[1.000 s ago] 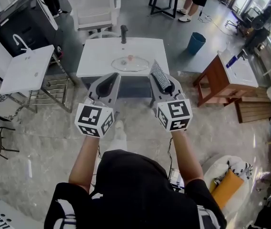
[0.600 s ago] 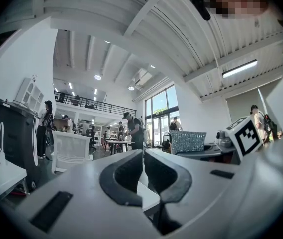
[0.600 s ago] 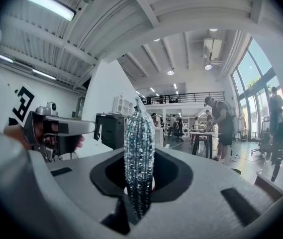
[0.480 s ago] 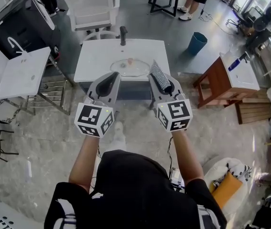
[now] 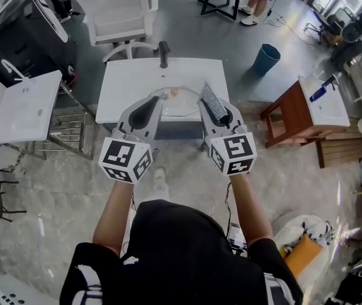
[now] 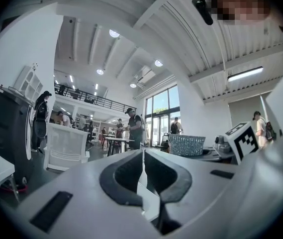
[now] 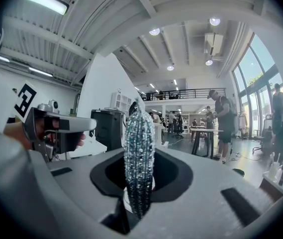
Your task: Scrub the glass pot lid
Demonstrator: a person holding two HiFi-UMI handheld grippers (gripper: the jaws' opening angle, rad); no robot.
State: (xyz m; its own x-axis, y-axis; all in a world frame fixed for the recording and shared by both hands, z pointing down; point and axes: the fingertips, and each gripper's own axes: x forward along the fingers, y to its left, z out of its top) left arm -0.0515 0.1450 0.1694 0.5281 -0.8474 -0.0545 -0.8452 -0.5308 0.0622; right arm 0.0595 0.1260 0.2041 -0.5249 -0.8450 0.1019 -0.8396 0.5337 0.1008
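Note:
The glass pot lid (image 5: 179, 107) with a small pink knob (image 5: 174, 92) lies on the near part of the white table (image 5: 130, 81), partly hidden behind both gripper tips. My left gripper (image 5: 155, 100) is held up in front of me, shut with nothing between its jaws (image 6: 143, 156). Beside it my right gripper (image 5: 207, 99) is shut on a glittery silver scrubber (image 5: 214, 103), which stands upright between the jaws (image 7: 140, 153). Both grippers hover well above the floor, short of the table. The lid does not show in either gripper view.
A black faucet-like post (image 5: 163, 48) stands at the table's far edge, with a white chair (image 5: 120, 14) behind it. A white side table (image 5: 25, 110) and black machine (image 5: 15, 40) are at the left. A blue bin (image 5: 266, 58) and brown wooden desk (image 5: 295, 107) are at the right.
The table and lid have come closer in the head view, and the lid now sits partly behind the gripper tips. Both grippers keep their pose and grip.

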